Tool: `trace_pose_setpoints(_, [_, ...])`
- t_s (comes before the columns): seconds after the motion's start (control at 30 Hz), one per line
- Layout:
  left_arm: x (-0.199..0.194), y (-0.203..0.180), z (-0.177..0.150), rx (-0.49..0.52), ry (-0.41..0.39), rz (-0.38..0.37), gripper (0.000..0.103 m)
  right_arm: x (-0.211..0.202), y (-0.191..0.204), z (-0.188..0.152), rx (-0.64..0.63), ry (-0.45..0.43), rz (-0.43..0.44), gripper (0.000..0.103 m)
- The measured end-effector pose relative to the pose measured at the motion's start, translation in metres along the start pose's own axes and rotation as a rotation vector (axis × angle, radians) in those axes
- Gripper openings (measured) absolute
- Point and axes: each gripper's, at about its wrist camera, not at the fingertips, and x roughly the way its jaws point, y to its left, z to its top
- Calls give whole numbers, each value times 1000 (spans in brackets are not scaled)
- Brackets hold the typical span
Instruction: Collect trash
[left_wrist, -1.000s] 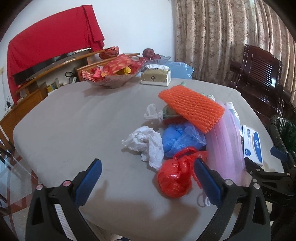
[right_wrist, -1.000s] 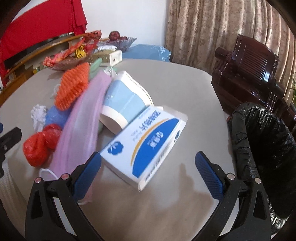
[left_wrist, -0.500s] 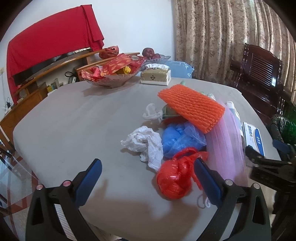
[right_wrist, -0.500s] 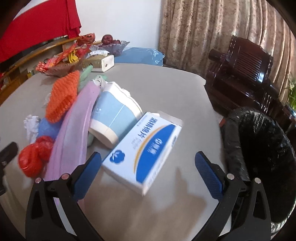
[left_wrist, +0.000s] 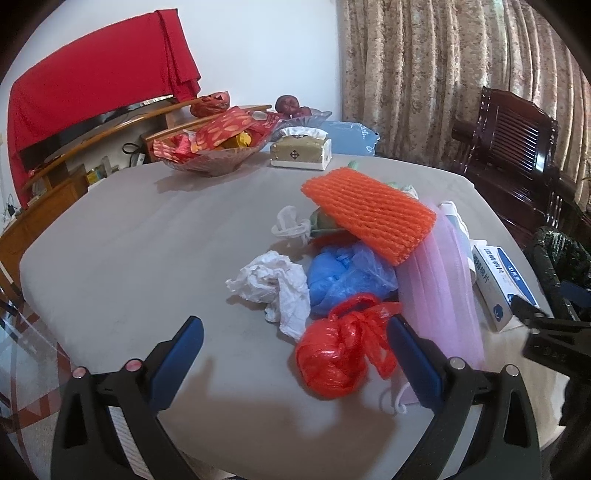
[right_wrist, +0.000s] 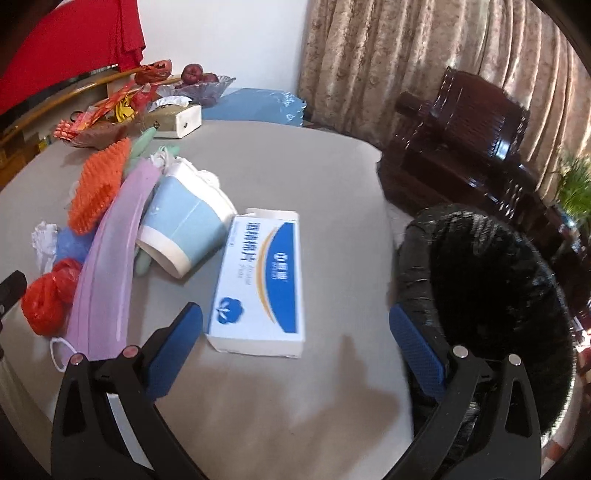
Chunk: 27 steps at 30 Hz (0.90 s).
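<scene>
Nothing collected yet — box (right_wrist: 258, 280), cup (right_wrist: 184, 229), red bag (left_wrist: 340, 358), tissue (left_wrist: 273, 284) all on tabletop (left_wrist: 147, 229); both hand-held grippers spread wide, empty — bin (right_wrist: 491, 295) waiting

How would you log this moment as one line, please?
left hand-held gripper: open, over red plastic bag | right hand-held gripper: open, before blue-and-white box | bin: beside table

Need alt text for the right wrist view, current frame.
The open right gripper hovers over a grey table, its blue-padded fingers either side of a white-and-blue cardboard box lying flat. Left of the box lie a tipped light-blue paper cup, a lilac foam sheet, orange foam netting and a knotted red plastic bag; a black-lined trash bin stands right.
</scene>
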Motion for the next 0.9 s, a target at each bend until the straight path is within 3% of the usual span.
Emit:
trace_pose_setpoints(0.03, [-2, -1, 0, 2, -4, 0, 97, 5, 3, 0, 0, 3, 4, 97])
trace_pose_setpoints(0.1, [-4, -1, 1, 4, -9, 1, 97, 16, 5, -3, -2, 31, 31, 84])
trace_pose_setpoints(0.13, [-5, -1, 2, 4, -12, 1, 97, 20, 5, -3, -1, 50, 59, 67])
trace_pose_setpoints(0.17, [-7, -1, 2, 3, -16, 0, 97, 25, 5, -4, 3, 74, 95, 57])
trace_pose_setpoints(0.2, [-7, -2, 3, 3, -17, -3, 97, 27, 3, -7, 10, 91, 110, 54])
trace_pose_setpoints(0.33, [-12, -15, 4, 15, -26, -47, 95, 17, -2, -11, 13, 77, 126, 53])
trace_pose_setpoints(0.4, [-14, -25, 5, 24, -24, -79, 86, 7, -8, -12, 23, 55, 120, 53])
trace_pose_setpoints(0.57, [-16, -68, 6, 93, -36, -169, 77, -21, -27, -6, 12, -20, 94, 53])
trace_pose_setpoints(0.7, [-3, -98, 1, 154, -11, -151, 65, -34, -46, -7, 30, -39, 78, 54])
trace_pose_setpoints(0.9, [22, -107, -10, 143, 92, -136, 46, -37, -61, -12, 49, -37, 72, 54])
